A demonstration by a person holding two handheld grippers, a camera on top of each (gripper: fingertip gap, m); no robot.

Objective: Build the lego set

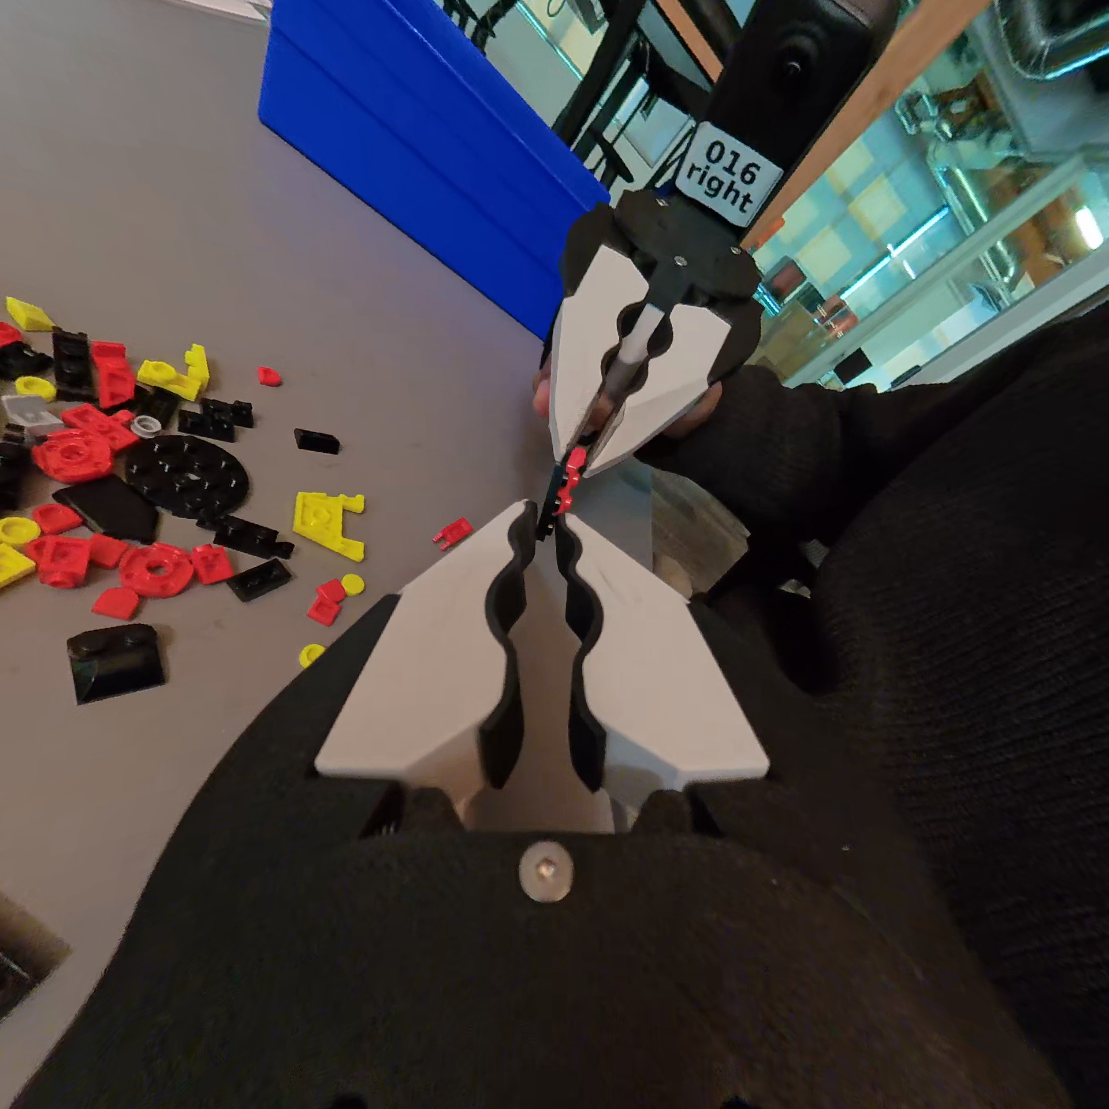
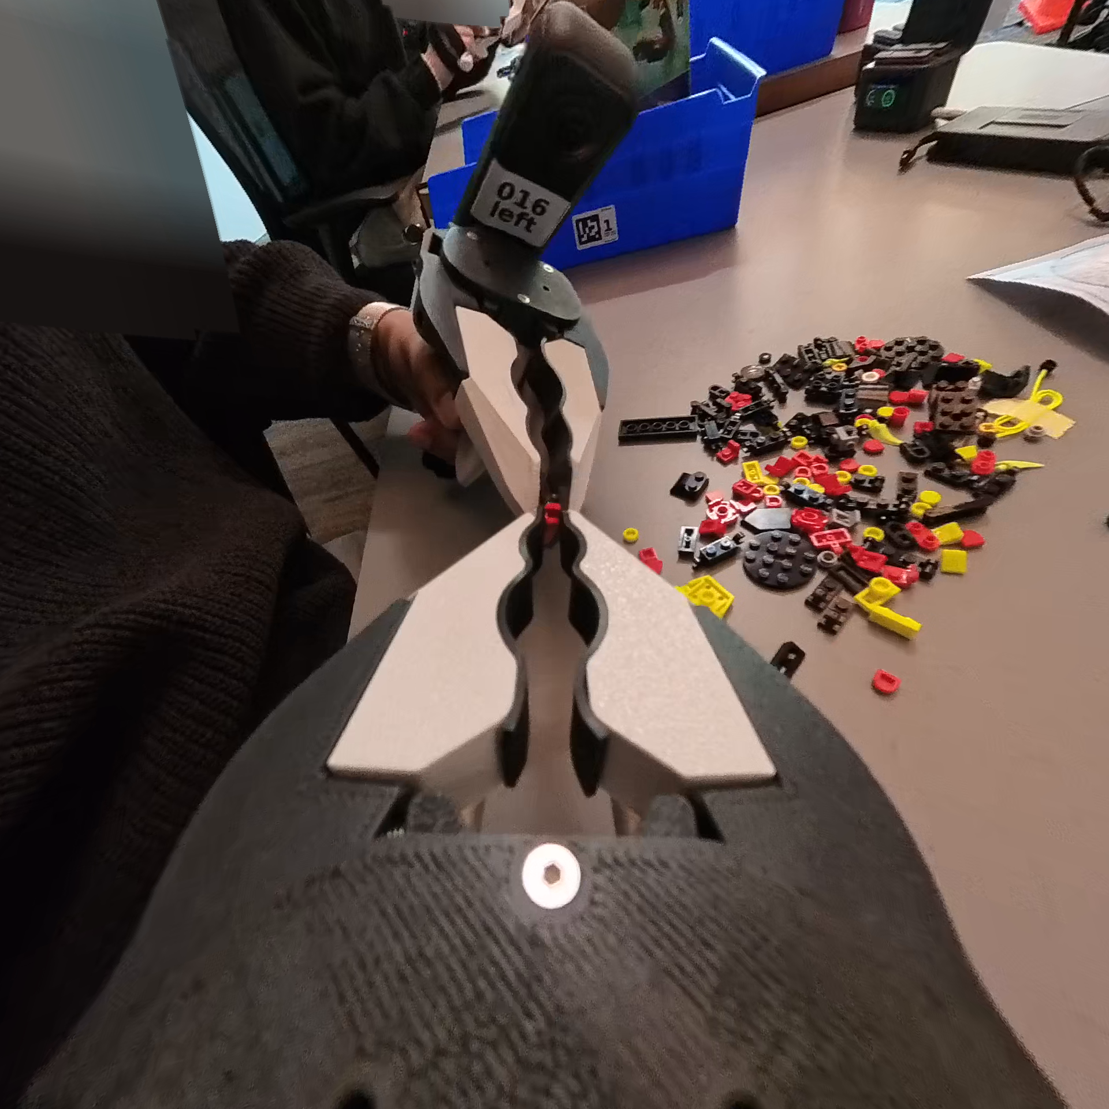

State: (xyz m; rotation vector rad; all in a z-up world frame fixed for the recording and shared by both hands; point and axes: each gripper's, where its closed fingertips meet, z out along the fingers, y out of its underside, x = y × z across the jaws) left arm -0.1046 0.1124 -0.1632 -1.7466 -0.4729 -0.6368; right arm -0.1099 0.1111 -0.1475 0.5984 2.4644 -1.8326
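Left wrist view: the left gripper (image 1: 545, 528) is seen with its fingers narrowed onto a thin black plate (image 1: 547, 510), while the right gripper (image 1: 579, 465), coming in from 12 o'clock, pinches a small red clip piece (image 1: 570, 480) against that plate. Both pieces are held in the air just off the edge of the grey worktop (image 1: 180, 180), between the two sets of tips.

The step in hand is judged to be the pressing of the red piece onto the black plate. It is best done by keeping the two pieces square to each other, pushing straight along the stud axis, and holding both grips tight until the pieces seat; any twist could make such small parts slip out.

From the right wrist view only a sliver of red (image 2: 552, 516) is made out between the tips, and the black plate is lost against the dark finger linings. Whether the studs are already engaged cannot be told. At 9 o'clock in the left view a loose pile of red, yellow and black bricks (image 1: 120, 480) is cut off by the edge, and a blue plastic bin (image 1: 420, 150) is only partly shown.
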